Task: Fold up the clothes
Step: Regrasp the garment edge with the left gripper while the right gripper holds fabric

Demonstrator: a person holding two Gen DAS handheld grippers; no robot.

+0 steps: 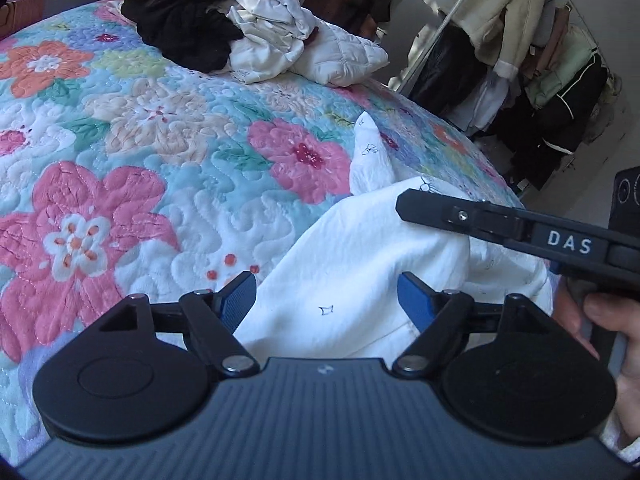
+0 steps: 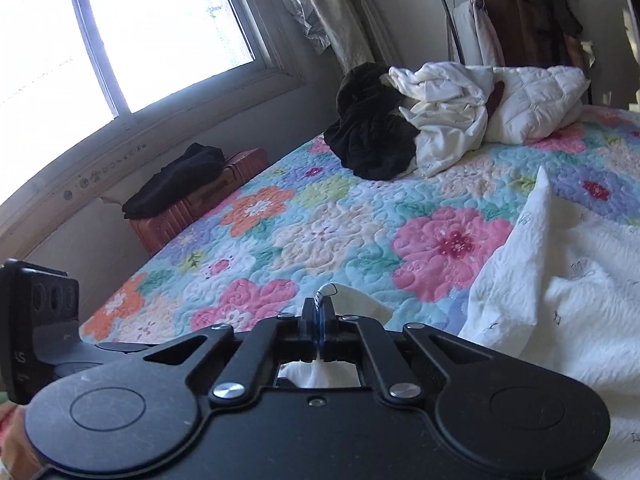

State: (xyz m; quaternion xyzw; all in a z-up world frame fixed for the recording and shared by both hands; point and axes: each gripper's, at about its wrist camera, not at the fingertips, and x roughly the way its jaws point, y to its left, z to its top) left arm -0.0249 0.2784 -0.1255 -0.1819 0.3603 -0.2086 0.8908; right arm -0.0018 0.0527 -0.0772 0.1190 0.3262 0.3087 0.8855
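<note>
A white garment with small dark prints (image 1: 352,280) lies crumpled on the flowered quilt (image 1: 160,152) at the bed's near right. My left gripper (image 1: 326,298) is open, its blue pads apart over the garment. My right gripper (image 2: 319,312) is shut on an edge of the white garment (image 2: 560,280), with cloth showing between and below its fingers. In the left wrist view the right gripper (image 1: 404,202) reaches in from the right above the cloth.
A pile of black (image 1: 184,24) and white clothes (image 1: 272,20) and a quilted white piece (image 1: 340,56) lies at the bed's far end. A clothes rack (image 1: 520,60) stands right of the bed. A brown suitcase (image 2: 200,200) stands under the window.
</note>
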